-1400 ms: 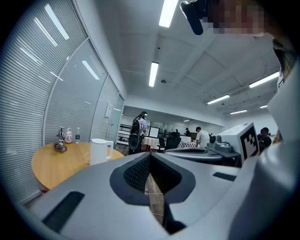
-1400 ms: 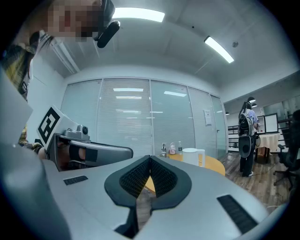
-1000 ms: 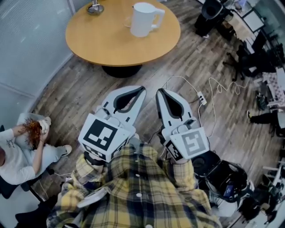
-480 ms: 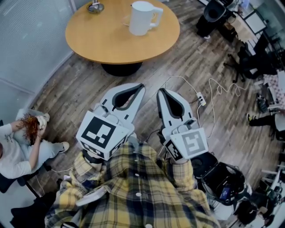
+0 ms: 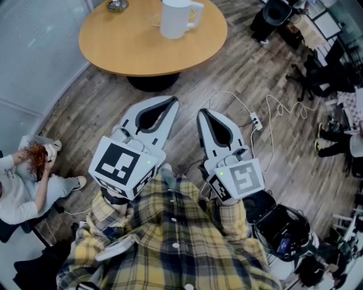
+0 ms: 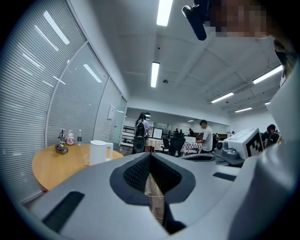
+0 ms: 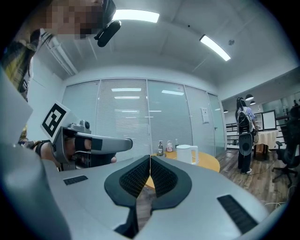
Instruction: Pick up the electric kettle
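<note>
The white electric kettle [image 5: 176,17] stands upright on a round wooden table [image 5: 130,51], far ahead of both grippers. My left gripper [image 5: 173,101] and right gripper [image 5: 202,113] hang side by side over the wooden floor, short of the table's edge. Both are shut with nothing between the jaws. In the left gripper view the kettle [image 6: 100,152] stands left of the closed jaw tips [image 6: 150,154]. In the right gripper view the kettle [image 7: 186,153] stands just right of the tips [image 7: 150,157], and the left gripper [image 7: 93,145] shows at the left.
A small metal dish [image 5: 116,5] and small bottles [image 6: 69,138] share the table. A person [image 5: 25,184] sits at the left by the glass wall. A power strip [image 5: 256,121] with white cables lies on the floor to the right. Office chairs [image 5: 275,14] stand at the back right.
Both grippers have edged forward toward the table, and the table with the kettle has slid up and left in the head view. The jaws stay shut.
</note>
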{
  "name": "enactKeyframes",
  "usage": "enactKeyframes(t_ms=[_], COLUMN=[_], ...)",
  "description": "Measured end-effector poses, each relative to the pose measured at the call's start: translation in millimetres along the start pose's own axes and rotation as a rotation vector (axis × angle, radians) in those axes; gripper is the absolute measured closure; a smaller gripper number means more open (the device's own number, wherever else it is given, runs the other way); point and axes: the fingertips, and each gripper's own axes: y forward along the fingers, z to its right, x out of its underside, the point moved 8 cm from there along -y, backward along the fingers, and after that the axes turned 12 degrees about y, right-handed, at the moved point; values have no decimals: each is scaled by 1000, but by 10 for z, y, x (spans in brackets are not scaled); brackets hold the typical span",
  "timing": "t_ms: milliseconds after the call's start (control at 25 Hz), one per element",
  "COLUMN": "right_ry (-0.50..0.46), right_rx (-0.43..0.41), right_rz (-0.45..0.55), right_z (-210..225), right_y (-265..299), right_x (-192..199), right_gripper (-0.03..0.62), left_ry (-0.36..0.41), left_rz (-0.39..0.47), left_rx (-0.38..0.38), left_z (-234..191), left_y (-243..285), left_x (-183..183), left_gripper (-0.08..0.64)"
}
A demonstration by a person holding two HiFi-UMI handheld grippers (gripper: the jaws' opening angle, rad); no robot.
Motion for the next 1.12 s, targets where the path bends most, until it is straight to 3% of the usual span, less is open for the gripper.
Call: enactKeyframes(t_ms=[400, 1120], right_ry=[-6, -3], right_rx=[-2, 64], right_rz=[-16, -24], right_z=[185, 642], right_y=[595, 2190], right_x=[-87, -292], right_gripper=[560, 560], left_ry=[-12, -10], left_rz=[3, -16], left_rx=[-8, 60], left_z=[-522, -2001], left_y=[321, 1157], left_x=[51, 167], left_gripper=[557, 557])
